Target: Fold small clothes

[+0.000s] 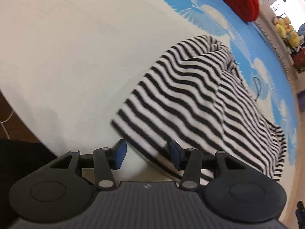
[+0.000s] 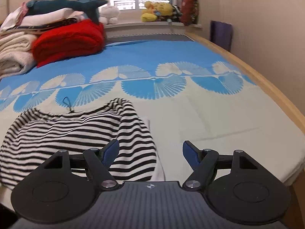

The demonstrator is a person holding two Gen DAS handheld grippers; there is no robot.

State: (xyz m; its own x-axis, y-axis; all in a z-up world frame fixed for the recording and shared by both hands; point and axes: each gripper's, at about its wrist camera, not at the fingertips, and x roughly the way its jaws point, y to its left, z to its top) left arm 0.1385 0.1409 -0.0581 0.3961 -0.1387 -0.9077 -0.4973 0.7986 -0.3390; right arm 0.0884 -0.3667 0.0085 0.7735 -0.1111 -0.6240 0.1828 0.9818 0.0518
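A black-and-white striped garment (image 1: 200, 103) lies rumpled on the bed, partly folded over itself. My left gripper (image 1: 146, 152) is open at the garment's near edge, its right pad (image 1: 174, 153) over the striped hem and its left pad over bare sheet. In the right wrist view the same garment (image 2: 63, 133) lies at lower left with a dark hanging loop (image 2: 67, 103) at its far edge. My right gripper (image 2: 150, 150) is open just above the bed, its left pad (image 2: 111, 150) over the garment's right end, nothing between the jaws.
The bed sheet (image 2: 209, 118) is white near me and blue with fan patterns farther off. A red blanket (image 2: 70, 38) and stacked bedding (image 2: 15, 51) sit at the far left. Plush toys (image 2: 158, 11) line the windowsill. The wooden bed edge (image 2: 266, 80) runs along the right.
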